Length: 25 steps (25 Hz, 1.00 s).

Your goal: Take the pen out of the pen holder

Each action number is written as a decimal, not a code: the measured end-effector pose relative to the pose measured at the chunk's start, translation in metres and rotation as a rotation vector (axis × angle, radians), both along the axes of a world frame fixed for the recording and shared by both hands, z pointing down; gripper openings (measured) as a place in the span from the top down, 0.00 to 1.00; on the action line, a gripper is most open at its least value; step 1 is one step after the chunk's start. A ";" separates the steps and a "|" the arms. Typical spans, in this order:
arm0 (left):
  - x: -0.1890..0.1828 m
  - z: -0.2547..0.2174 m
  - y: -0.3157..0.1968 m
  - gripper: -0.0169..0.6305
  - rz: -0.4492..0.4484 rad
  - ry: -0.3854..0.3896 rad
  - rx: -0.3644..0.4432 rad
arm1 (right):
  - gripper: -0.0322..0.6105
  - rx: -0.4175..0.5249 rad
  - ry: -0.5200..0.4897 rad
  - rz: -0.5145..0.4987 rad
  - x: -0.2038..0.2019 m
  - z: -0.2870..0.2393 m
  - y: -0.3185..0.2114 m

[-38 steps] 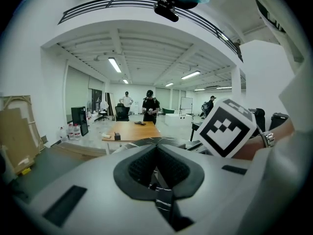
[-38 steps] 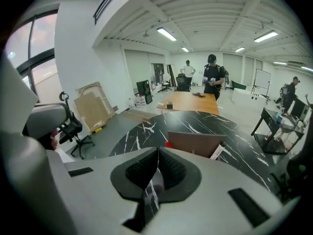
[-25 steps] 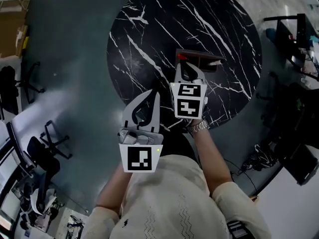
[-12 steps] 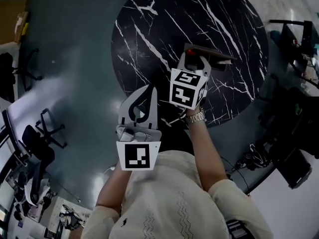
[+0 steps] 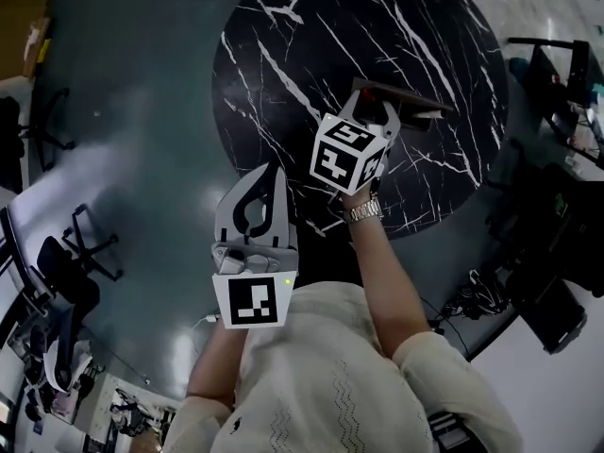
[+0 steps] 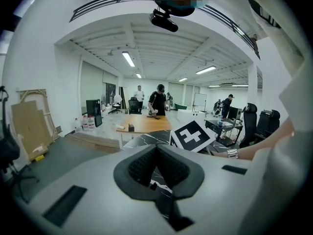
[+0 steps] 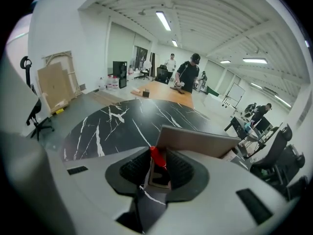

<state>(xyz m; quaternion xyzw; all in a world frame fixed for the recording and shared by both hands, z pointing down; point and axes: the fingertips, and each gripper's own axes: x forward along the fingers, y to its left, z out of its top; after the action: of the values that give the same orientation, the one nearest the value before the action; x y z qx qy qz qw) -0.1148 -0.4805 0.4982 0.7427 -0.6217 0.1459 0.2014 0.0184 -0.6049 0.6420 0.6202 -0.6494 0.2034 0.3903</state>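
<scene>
R gripper jaws spread, either side of red pen, which stands in holder right of table centre. Bare marble to the left & beyond. L gripper jaws pressed together, empty, at table's near edge.

Left gripper and right gripper are pale grey, black-padded, with marker cubes behind the fingers; cream knit sleeves, metal watch.
</scene>
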 end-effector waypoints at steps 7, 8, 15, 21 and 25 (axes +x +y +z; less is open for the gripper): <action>-0.008 -0.001 0.008 0.96 -0.029 0.007 0.005 | 0.84 -0.023 -0.013 0.025 0.004 0.004 0.005; -0.009 -0.001 0.009 0.96 -0.030 0.009 0.004 | 0.85 -0.018 -0.010 0.024 0.005 0.003 0.005; -0.002 -0.004 0.014 0.96 -0.016 0.011 0.008 | 0.87 0.011 -0.058 0.018 0.009 -0.008 0.004; 0.018 -0.010 0.014 0.96 0.192 -0.147 0.029 | 0.87 0.054 -0.122 0.015 0.019 -0.028 0.009; 0.035 -0.018 0.011 0.96 0.227 -0.154 0.063 | 0.87 0.093 -0.168 -0.017 0.029 -0.049 0.016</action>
<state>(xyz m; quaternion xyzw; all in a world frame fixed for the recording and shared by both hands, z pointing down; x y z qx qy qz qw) -0.0799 -0.4694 0.4800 0.8008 -0.5515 0.2048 0.1120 0.0470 -0.5886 0.5934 0.6128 -0.6940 0.2210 0.3067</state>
